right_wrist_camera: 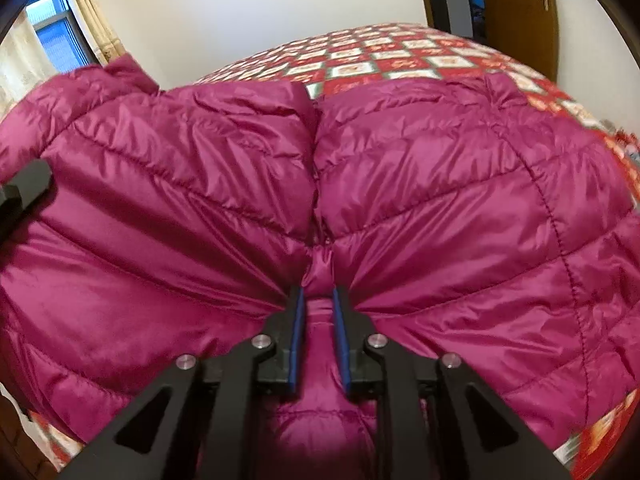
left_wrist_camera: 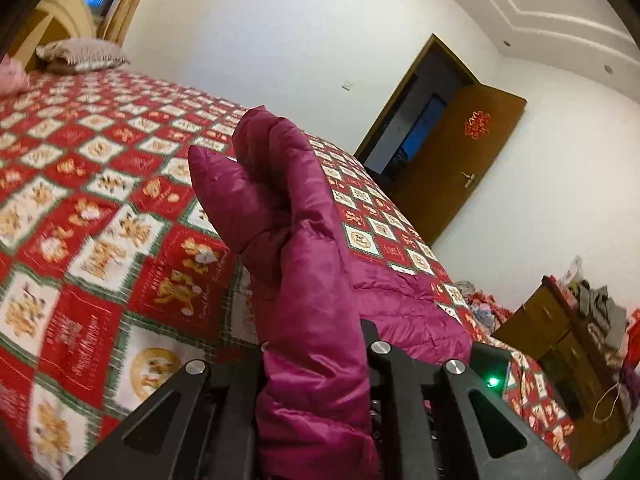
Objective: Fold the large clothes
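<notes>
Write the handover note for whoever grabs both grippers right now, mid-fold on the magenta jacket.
Left gripper: shut on a bunched part of the magenta puffer jacket, holding it raised above the bed; which part it is cannot be told.
Right gripper: shut on a pinch of the jacket's fabric at its near edge, along the centre line.
Jacket: the body lies spread on the patterned bedspread.
Done: both grips taken, one part lifted.
Left: probably carry the lifted part over the body, lay it flat, then finish the folds. No neat fold shows yet.
</notes>
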The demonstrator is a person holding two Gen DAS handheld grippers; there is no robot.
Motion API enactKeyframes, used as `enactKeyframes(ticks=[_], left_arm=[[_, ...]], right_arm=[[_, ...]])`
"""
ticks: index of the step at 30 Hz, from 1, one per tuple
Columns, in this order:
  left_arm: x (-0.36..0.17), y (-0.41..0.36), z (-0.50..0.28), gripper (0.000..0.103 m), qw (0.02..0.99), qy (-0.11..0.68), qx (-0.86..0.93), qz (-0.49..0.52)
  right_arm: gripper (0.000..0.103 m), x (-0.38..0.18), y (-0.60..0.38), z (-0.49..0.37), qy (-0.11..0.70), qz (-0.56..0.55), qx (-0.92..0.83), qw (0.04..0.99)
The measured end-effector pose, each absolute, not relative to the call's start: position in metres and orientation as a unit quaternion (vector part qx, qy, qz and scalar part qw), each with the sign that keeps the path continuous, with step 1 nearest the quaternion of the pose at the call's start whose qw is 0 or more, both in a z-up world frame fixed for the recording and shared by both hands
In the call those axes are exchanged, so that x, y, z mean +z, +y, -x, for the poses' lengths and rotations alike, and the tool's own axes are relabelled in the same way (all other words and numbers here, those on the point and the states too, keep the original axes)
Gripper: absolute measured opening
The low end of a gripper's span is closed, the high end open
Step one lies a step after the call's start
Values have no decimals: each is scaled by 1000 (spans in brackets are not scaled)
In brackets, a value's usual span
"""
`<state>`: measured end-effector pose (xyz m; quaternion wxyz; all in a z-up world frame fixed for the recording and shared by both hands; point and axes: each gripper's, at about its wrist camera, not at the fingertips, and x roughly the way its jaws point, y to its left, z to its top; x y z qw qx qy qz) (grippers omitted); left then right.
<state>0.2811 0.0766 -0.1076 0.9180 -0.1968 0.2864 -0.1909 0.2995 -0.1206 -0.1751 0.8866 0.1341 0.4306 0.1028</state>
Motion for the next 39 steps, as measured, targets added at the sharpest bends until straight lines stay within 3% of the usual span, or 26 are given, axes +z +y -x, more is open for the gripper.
enactKeyframes(ticks=[14,27,39], left_arm=[[-81,77,-268,12,943,270,-176,85],[-85,13,-265,13,942,272,-197,3],[-114,-36,-269,13,924,312,-215,-51]], right_arm=[[16,-180,-53,-292,452,-210,243,832],[12,-186,-113,-291,445,-287,273,803],[15,-163,-200,-270,392,-276,175,860]])
